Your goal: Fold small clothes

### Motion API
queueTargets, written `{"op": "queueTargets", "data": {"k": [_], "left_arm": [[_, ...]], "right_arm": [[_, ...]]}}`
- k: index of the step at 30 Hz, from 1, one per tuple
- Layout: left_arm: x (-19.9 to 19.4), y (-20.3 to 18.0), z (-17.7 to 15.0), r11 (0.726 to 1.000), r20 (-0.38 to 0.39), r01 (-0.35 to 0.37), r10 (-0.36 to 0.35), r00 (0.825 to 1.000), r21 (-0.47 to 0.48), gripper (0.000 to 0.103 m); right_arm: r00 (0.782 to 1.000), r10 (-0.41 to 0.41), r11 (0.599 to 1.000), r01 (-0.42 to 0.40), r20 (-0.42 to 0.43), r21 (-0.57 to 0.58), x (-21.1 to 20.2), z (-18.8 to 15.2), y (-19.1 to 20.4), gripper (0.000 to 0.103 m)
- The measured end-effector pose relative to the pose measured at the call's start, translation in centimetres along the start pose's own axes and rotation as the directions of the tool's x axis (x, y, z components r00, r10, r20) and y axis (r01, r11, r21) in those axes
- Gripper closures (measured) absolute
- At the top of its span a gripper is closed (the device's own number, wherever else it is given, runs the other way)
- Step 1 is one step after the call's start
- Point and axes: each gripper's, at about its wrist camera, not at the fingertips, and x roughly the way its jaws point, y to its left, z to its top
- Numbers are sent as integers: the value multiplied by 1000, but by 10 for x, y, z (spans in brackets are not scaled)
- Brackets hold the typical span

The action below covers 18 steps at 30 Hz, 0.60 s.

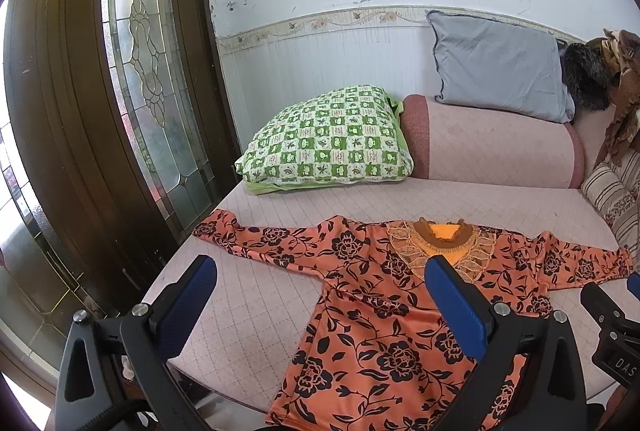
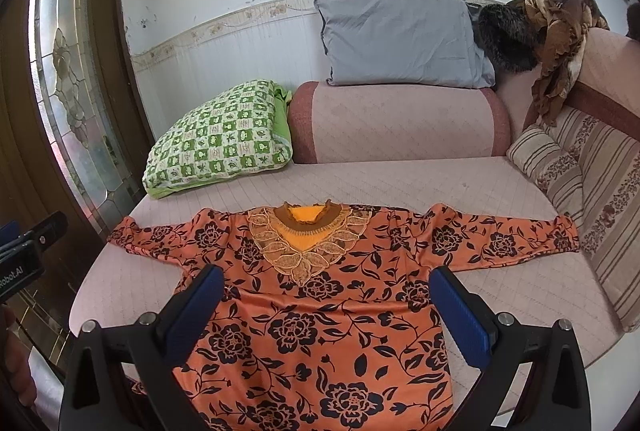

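The left gripper (image 1: pixel 320 295) is hovering with its jaws spread wide, its blue pads (image 1: pixel 188 307) gripping nothing and touching nothing. The right gripper (image 2: pixel 326 307) is doing the same, jaws wide apart and empty above the cloth. Under both is lying the orange floral top (image 2: pixel 320 311), spread flat and front up on the pink quilted sofa seat (image 2: pixel 400 183), sleeves stretched out to either side and the lace collar (image 2: pixel 306 243) pointing away. Its hem is running off the bottom edge of both views (so how it ends cannot be told), and each gripper's frame is covering part of the body. Behind it, a green checked pillow (image 2: pixel 218 143) is leaning beside a pink bolster (image 2: pixel 400 127), with a grey cushion (image 2: pixel 400 39) sitting on top against the wall. At far right a dark furry item (image 2: pixel 508 39) and brown cloth (image 2: pixel 560 43) are hard to make out.
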Motion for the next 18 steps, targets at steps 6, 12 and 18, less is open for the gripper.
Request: {"op": "queueTargets", "data": {"k": [6, 12, 18], "left_arm": [[17, -6, 0, 1000, -19, -5, 5, 1000, 12, 0], [46, -22, 0, 1000, -48, -2, 4, 999, 28, 0], [139, -50, -6, 981, -209, 171, -186, 960, -89, 0]], "right_arm": [[1000, -7, 1000, 7, -22, 5, 17, 0, -3, 0], [998, -18, 999, 20, -61, 26, 45, -1, -15, 0], [995, -9, 993, 21, -100, 120, 96, 2, -57, 0]]}}
